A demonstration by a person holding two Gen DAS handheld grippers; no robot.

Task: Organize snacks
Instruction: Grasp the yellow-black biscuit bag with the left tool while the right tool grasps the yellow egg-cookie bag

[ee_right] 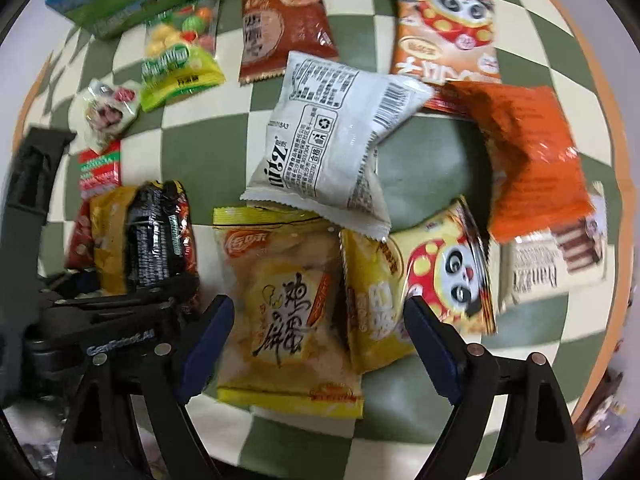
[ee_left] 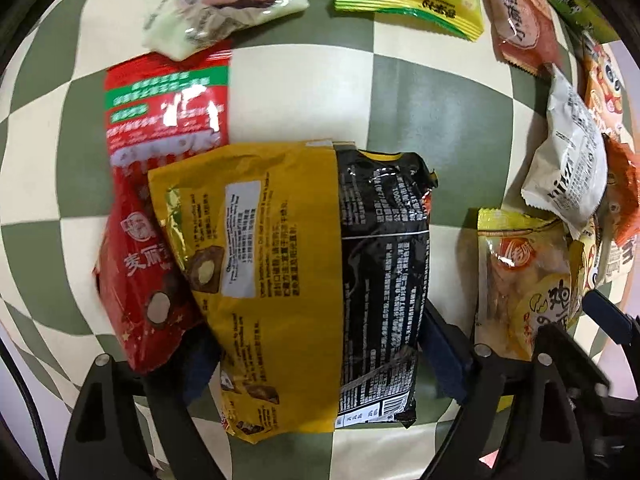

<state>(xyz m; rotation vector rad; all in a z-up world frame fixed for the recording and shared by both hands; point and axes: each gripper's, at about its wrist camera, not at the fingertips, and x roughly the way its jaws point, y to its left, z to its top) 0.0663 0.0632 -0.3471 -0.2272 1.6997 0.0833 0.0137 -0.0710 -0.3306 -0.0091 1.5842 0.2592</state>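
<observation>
Taking the yellow-and-black pack (ee_left: 316,280) as the landmark, the sweep starts at its left, where a red chocolate pouch (ee_left: 140,280) lies partly tucked under its edge, with a red-and-green packet (ee_left: 168,108) just beyond on the checkered worktop (ee_left: 440,112). The left tongs (ee_left: 320,364) stand apart on either side of the pack's near end; whether the pads press its sides cannot be told, so it reads as bracketed, not firmly clamped. The pack's long axis runs straight away from these tongs, in line with the fingers, which suits a squeeze across its narrow width. To the pack's right lies the yellow egg-biscuit bag (ee_right: 288,304), and the right tongs (ee_right: 320,344) hang wide apart over its near end, gripping nothing; this bag too runs lengthwise away from its tongs. Above it rests a white pouch (ee_right: 332,148), overlapping its far edge. Further right sit a yellow panda packet (ee_right: 436,272), an orange bag (ee_right: 532,160) and a wafer pack (ee_right: 560,268), crowded together. Judged from this layout, the left hand is nearer the landmark pack and the right hand nearer the egg-biscuit bag
</observation>
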